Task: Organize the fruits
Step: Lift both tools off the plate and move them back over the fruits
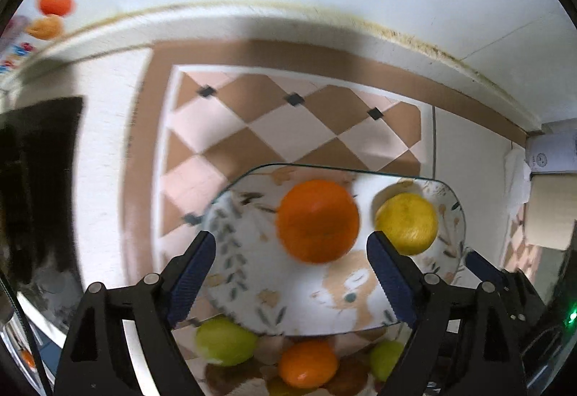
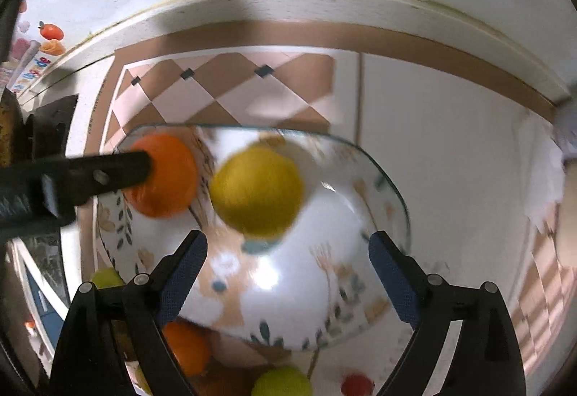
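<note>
On the patterned glass plate point(image 1: 252, 251): orange point(image 1: 319, 221) and yellow fruit point(image 1: 406, 223) side by side | left gripper point(image 1: 292, 273) spread wide above the orange, empty | right gripper point(image 2: 288, 273) spread wide above the yellow fruit, empty | left over: green fruit point(image 1: 225, 342), second orange point(image 1: 308, 363), small red fruit point(image 2: 357, 384) off the plate's near edge.

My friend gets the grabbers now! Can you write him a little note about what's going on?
Left gripper: open, nothing held, above the orange.
Right gripper: open, nothing held, above the yellow fruit.
Both fruits sit side by side, apart, on the patterned plate.
Done: two fruits are on the plate.
Left: a green fruit, a second orange, another green fruit and a small red fruit lie off the plate, near its front edge.
</note>
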The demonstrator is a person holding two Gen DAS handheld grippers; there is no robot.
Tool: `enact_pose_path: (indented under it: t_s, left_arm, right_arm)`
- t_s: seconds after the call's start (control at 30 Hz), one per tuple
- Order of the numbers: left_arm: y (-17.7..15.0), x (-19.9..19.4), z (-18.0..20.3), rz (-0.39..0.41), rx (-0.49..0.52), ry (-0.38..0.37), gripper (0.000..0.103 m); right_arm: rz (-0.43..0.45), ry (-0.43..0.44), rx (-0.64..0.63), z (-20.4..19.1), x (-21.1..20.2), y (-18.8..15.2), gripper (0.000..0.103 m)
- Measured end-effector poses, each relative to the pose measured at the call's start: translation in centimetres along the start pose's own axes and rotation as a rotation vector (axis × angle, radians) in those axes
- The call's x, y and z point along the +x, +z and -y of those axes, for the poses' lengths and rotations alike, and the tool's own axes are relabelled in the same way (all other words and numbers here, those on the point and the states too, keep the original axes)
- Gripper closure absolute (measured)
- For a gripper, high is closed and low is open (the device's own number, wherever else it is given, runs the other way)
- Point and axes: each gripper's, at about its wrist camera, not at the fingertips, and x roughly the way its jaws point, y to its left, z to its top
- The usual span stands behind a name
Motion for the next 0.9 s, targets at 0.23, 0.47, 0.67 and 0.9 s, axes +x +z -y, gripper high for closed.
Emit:
enact_pose_path:
  t_s: [0.23,0.47,0.67,0.9]
  left_arm:
    - [-6.1,-4.7,-1.1,0.155,0.027,0.113,0.017]
    - [-12.6,-9.6,-2.2,0.305,0.065,0.158,0.017]
    - [-16.8,-12.5,-2.4,0.412,0.09,0.154,0.017]
    - [-21.0,-15.9,-2.4,0.477,0.107,0.12,0.017]
  right_arm:
    - [0.073,-0.022,0.049,0.4,-4.9,-4.8,0.01]
    - [0.175,-0.026,0.065,-0.6,-10.6,-9.1,0.01]
    - [0.261,-0.007,0.079,-2.0,-15.0,-12.4,0.01]
    - [0.362,-0.023,0.078,-3.0,-20.1,-16.7,0.01]
